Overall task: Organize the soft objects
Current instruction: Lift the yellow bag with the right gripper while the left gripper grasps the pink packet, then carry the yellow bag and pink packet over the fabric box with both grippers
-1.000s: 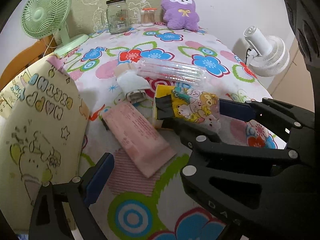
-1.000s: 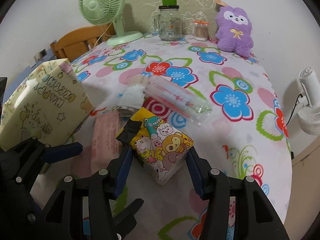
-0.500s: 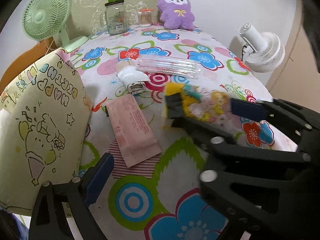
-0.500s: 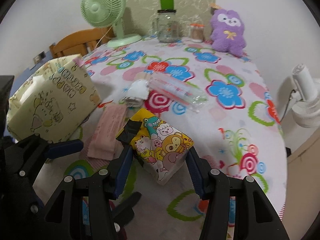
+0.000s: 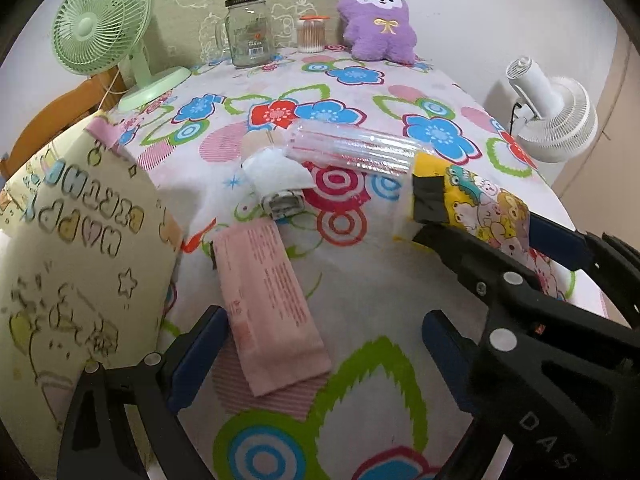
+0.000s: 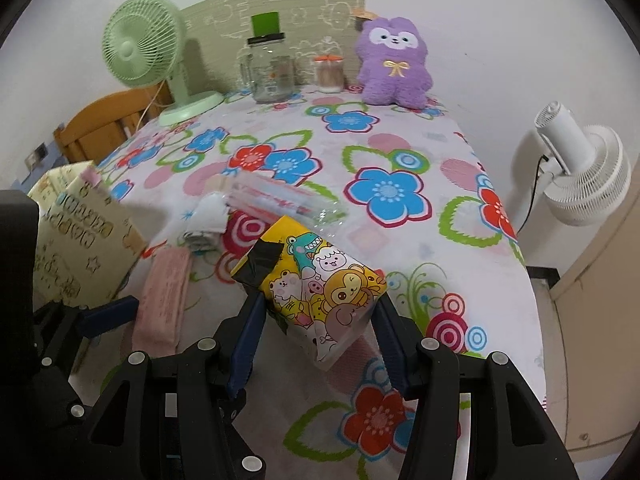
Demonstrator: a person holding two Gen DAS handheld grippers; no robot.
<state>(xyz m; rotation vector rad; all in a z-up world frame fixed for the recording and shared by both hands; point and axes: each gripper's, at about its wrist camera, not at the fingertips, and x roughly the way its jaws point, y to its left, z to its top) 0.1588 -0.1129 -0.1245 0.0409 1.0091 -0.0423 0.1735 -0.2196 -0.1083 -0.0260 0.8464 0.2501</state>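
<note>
Between the fingers of the right hand-held gripper [image 6: 316, 336], the cartoon pouch [image 6: 320, 284] sits clamped and lifted; carry it level toward the yellow gift bag [image 5: 68, 264], left hand-held gripper [image 5: 320, 348] spread, empty.

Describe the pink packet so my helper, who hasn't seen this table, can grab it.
On the flowered tablecloth, look beside the cream birthday bag. The pink packet lies flat there, nearer than the white roll; it alone is long, plain pink with small print.

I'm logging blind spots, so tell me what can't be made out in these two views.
- Inside of the cream "Happy Birthday" gift bag: left wrist view, its own wall hides it.
- Print on the pink flat packet: too small.
- Far side of the yellow cartoon-animal pouch: right wrist view, hidden by itself and the right gripper.
</note>
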